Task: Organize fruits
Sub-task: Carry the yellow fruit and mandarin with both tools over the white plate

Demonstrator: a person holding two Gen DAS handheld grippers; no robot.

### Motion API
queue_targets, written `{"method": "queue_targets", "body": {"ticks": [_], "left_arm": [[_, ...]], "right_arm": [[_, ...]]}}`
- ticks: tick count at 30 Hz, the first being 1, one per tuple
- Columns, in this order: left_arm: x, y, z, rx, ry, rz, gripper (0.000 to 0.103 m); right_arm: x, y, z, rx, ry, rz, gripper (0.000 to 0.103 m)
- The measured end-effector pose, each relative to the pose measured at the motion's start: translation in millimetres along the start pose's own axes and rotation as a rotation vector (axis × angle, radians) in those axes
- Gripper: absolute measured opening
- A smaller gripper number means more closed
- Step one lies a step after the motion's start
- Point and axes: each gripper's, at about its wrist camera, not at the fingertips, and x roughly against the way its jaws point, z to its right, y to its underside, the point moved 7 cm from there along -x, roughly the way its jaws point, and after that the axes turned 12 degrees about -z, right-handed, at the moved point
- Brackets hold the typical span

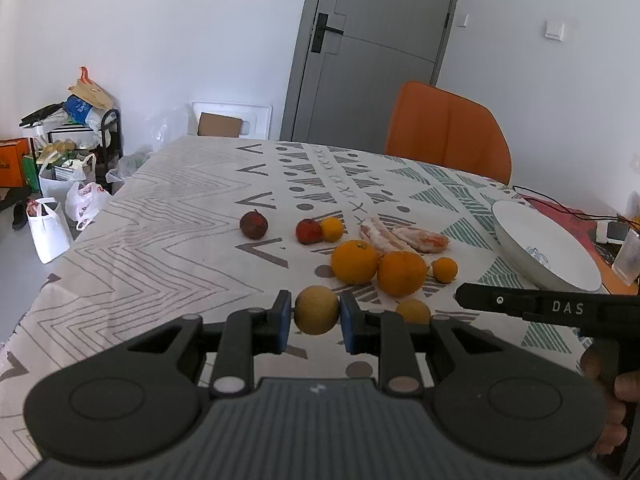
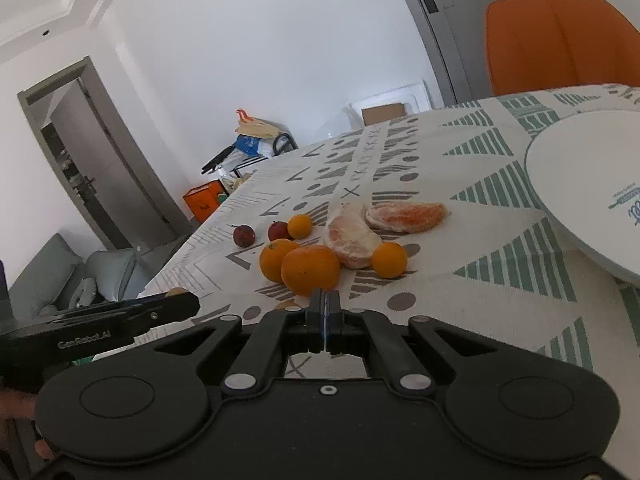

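My left gripper (image 1: 316, 316) is shut on a round yellow-brown fruit (image 1: 317, 309), held just above the patterned tablecloth. Ahead lie two large oranges (image 1: 354, 261) (image 1: 402, 273), small oranges (image 1: 445, 269) (image 1: 332, 229), two dark red fruits (image 1: 253, 224) (image 1: 308, 231) and peeled citrus pieces (image 1: 404, 237). Another small fruit (image 1: 413, 311) sits behind my right finger. A white bowl (image 1: 544, 248) stands tilted at the right. My right gripper (image 2: 325, 314) is shut and empty, just short of a large orange (image 2: 310, 269); the bowl (image 2: 588, 196) is to its right.
An orange chair (image 1: 448, 136) stands at the table's far side before a grey door (image 1: 372, 48). Bags and a loaded rack (image 1: 68, 152) stand on the floor at the left. Cables and small devices (image 1: 612, 232) lie at the table's right edge.
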Motion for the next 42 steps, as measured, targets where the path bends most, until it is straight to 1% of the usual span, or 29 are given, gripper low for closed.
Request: {"method": "queue_targets", "body": {"ticks": [1,2,3,7,13,16,17,18,19,21,24,28,34,42], "left_arm": [[-0.2,0.5,-1.4,0.004,-0.002,0.001,0.024],[-0.7,1.5,-3.3,0.01,-0.004,0.0,0.024],[-0.9,2.2,-5.1,0.015,-0.005,-0.001,0.024],[-2.4,3.9,-16.8,0.04,-0.013,-0.009,0.024],[-0.8,1.2,-34.4,0.068,-0.027,0.0,0.024],[-2.7,0.4,-40.6,0.077,-0.028,-0.006,0.024],[-3.7,0.0,-41.4,0.079,-0.028,-0.008,0.024],[-4.6,-0.3,-41.3,0.079,-0.027,-0.009,0.024],[-5.4,-1.3,-40.8,0.078,-0.026,-0.01,0.024],[-5.8,-3.1,-37.6,0.071,-0.022,-0.009,0.024],[-6.7,-5.7,-29.3,0.055,-0.013,-0.007,0.024],[-8.1,-9.1,-15.3,0.03,0.0,-0.003,0.024],[-7.9,-15.0,12.7,-0.023,0.013,0.011,0.024],[-12.3,-23.0,51.8,-0.083,0.033,0.022,0.024]], "right_arm": [[-1.5,-0.9,-1.2,0.002,0.0,-0.004,0.023],[-2.5,-2.2,-3.9,0.011,-0.004,-0.002,0.041],[-2.7,-3.7,-6.7,0.02,-0.005,0.004,0.049],[-13.7,-12.3,-15.7,0.041,-0.004,-0.013,0.049],[-41.1,-20.6,-18.9,0.051,0.036,-0.059,0.049],[-51.1,-20.5,-21.4,0.072,0.048,-0.063,0.05],[-52.0,-20.0,-21.7,0.084,0.055,-0.055,0.047],[-51.8,-19.7,-21.2,0.088,0.065,-0.053,0.04],[-50.8,-19.4,-20.7,0.086,0.059,-0.052,0.039],[-46.6,-19.3,-19.6,0.081,0.047,-0.05,0.039],[-36.8,-18.2,-17.0,0.085,0.062,-0.031,0.038],[-20.4,-15.5,-7.9,0.059,0.059,-0.009,0.038],[11.5,-17.6,8.2,0.029,0.069,0.06,0.038],[45.6,-16.0,29.8,0.022,0.086,0.138,0.038]]}}
